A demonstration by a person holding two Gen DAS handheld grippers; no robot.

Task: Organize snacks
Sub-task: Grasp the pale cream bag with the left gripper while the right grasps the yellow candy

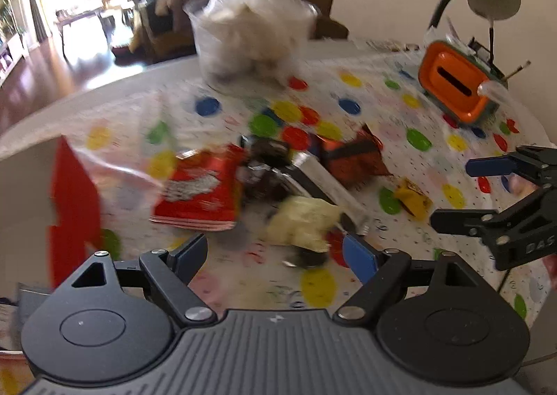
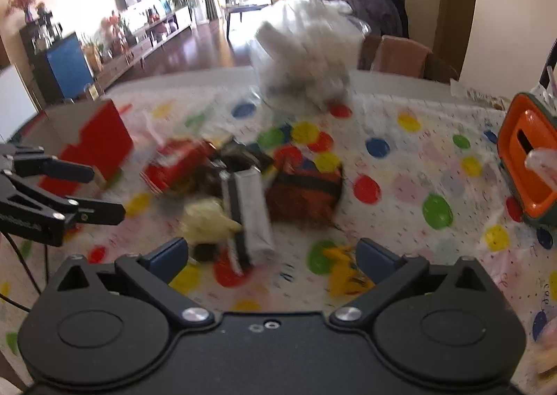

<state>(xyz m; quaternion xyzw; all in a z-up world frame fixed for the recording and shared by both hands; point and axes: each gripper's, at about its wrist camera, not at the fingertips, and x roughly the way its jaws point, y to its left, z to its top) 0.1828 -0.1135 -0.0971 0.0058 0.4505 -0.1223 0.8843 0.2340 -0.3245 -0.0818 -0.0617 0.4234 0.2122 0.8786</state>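
With both the left gripper (image 1: 275, 255) and the right gripper (image 2: 271, 259) spread apart and empty, we judge the pale yellow packet (image 1: 303, 221) near us light and crinkly — best pinched by an edge.

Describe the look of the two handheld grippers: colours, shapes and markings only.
The left gripper has a ribbed grey body, two round black discs, black linkage bars with silver rivets and blue-padded fingers. The right gripper looks alike but with a smooth black body; white lettering marks its side, seen from the left camera.
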